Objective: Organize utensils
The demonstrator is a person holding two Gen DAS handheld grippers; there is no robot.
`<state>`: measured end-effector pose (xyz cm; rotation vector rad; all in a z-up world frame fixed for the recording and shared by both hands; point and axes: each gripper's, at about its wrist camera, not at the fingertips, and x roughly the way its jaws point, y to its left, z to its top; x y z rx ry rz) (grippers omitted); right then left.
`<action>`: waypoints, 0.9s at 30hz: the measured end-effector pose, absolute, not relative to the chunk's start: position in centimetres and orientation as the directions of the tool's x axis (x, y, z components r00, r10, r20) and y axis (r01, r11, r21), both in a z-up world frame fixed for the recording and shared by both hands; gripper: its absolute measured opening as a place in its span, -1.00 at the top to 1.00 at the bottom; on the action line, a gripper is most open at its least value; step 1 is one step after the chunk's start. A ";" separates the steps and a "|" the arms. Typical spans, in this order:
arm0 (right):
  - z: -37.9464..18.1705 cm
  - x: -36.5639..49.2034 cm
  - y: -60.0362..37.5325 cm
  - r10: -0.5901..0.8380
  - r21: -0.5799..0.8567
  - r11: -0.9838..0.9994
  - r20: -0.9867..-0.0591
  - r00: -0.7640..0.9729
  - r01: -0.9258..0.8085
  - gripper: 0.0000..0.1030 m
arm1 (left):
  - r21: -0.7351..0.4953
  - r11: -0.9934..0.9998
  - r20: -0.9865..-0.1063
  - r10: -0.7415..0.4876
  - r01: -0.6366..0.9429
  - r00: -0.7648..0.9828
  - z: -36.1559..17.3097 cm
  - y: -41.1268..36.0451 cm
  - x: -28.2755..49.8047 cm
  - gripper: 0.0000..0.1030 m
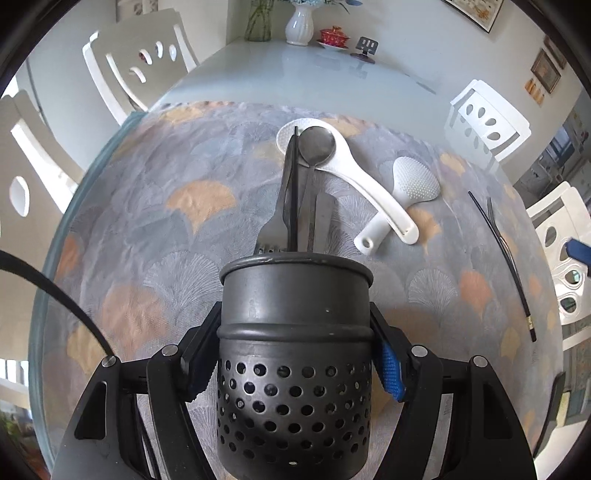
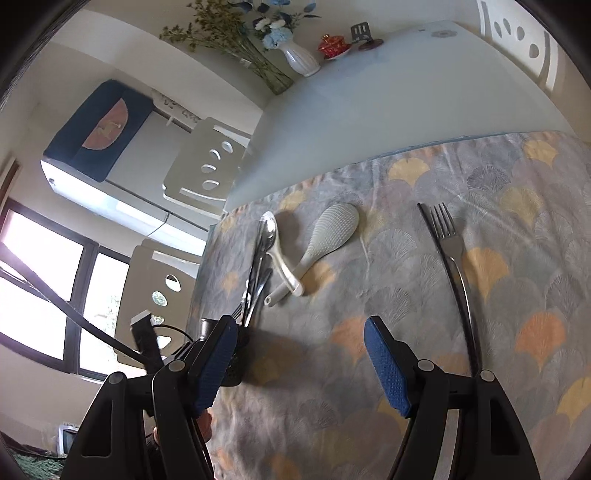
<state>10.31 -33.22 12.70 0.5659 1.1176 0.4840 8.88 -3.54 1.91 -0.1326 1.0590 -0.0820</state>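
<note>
A dark perforated metal utensil holder [image 1: 295,354] lies tipped on the patterned cloth, its mouth facing away, with my left gripper [image 1: 295,306] shut on its sides. A fork [image 1: 271,229], a black chopstick [image 1: 294,184], a metal spoon [image 1: 317,146] and a flat metal handle stick out of it onto the cloth. Two white rice paddles [image 1: 354,177] [image 1: 413,181] lie crossed just beyond. Another fork [image 2: 448,236] and a black chopstick [image 2: 432,229] lie side by side on the cloth ahead of my right gripper [image 2: 301,325]. That gripper is open and holds nothing.
The cloth [image 1: 147,229] covers the near end of a pale glass table [image 1: 314,77]. At the far end stand a white vase [image 1: 299,26], a red lidded cup [image 1: 334,37] and a small stand [image 1: 365,48]. White chairs [image 1: 136,62] line both sides. A black cable [image 1: 55,291] hangs at the left.
</note>
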 end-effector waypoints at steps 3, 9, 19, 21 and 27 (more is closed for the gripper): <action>13.2 8.9 -33.2 0.618 0.644 0.761 -0.688 0.380 -0.073 -0.35 | -0.170 0.985 -0.886 -0.161 0.017 0.436 2.0 -3.4 10.4 -0.39; 14.1 5.7 -33.8 0.601 0.649 0.760 -0.675 0.427 -0.043 -0.35 | -0.215 0.974 -0.945 -0.226 0.073 0.235 1.3 -3.3 8.6 -0.39; 16.7 0.8 -33.9 0.498 0.599 0.801 -0.662 0.560 -0.004 -0.35 | 0.107 0.994 -0.776 0.077 0.010 0.625 11.4 -3.4 -2.2 -0.40; 18.3 -0.1 -32.8 0.412 0.504 0.864 -0.682 0.604 -0.020 -0.35 | 0.179 0.983 -0.673 0.146 -0.032 0.725 14.8 -4.6 -3.4 -0.97; 20.3 -1.3 -29.1 0.326 0.345 0.934 -0.701 0.635 -0.098 -0.38 | 0.221 0.964 -0.566 0.252 -0.150 0.785 18.4 -7.3 -3.6 -0.99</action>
